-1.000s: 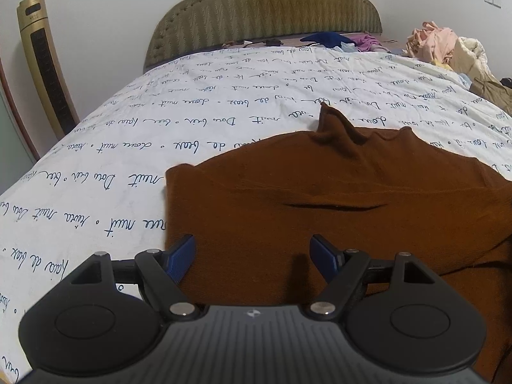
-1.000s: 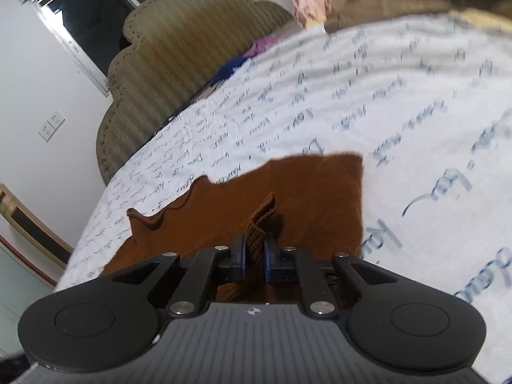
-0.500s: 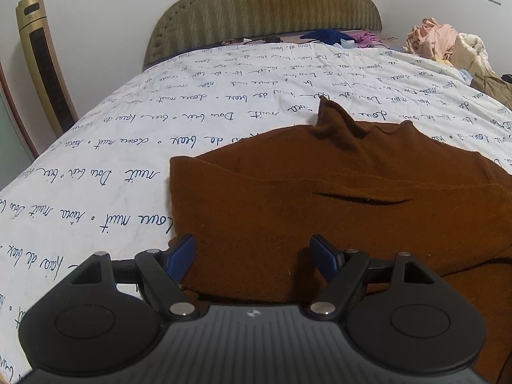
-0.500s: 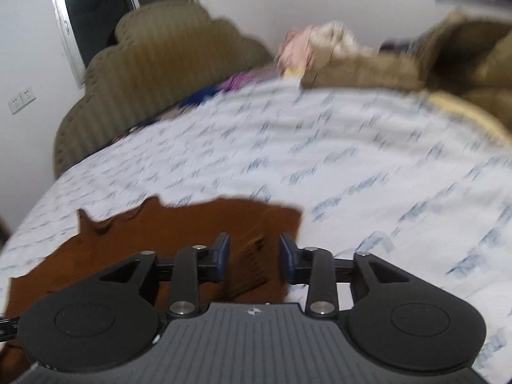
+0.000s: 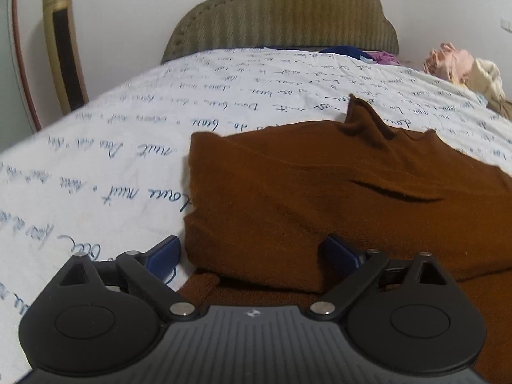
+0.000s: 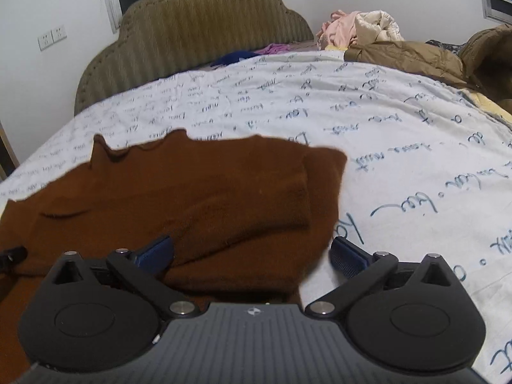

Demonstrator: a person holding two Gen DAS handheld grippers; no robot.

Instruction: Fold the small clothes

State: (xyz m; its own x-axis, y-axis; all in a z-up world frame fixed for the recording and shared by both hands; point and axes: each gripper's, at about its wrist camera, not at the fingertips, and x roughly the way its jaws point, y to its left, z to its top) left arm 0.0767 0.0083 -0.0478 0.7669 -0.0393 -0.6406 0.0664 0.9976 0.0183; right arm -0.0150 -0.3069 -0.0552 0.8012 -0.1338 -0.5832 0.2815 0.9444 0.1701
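Note:
A brown sweater (image 5: 320,192) lies flat on the white bedsheet with blue script (image 5: 128,160), its collar pointing toward the headboard. My left gripper (image 5: 252,251) hovers low over the sweater's left edge. Its jaws are opening wide, and cloth lies between them untouched by the blue pads (image 5: 164,252). In the right wrist view the same sweater (image 6: 192,198) has a sleeve folded across its right part. My right gripper (image 6: 251,251) is over that right edge with its jaws opening wide. The cloth lies loose between them, and one pad (image 6: 347,254) is over the sheet (image 6: 400,160).
An olive padded headboard (image 5: 281,19) closes the far end of the bed. Heaped pink and cream clothes (image 6: 358,28) and an olive jacket (image 6: 416,54) sit at the far right. Blue and purple garments (image 5: 361,54) lie by the headboard. A gold tower appliance (image 5: 62,41) stands at the left wall.
My right gripper let go of the sleeve end it pinched, opened wide and rolled level. The sleeve now lies flat on the sweater. My left gripper sank slightly and its jaws spread wider.

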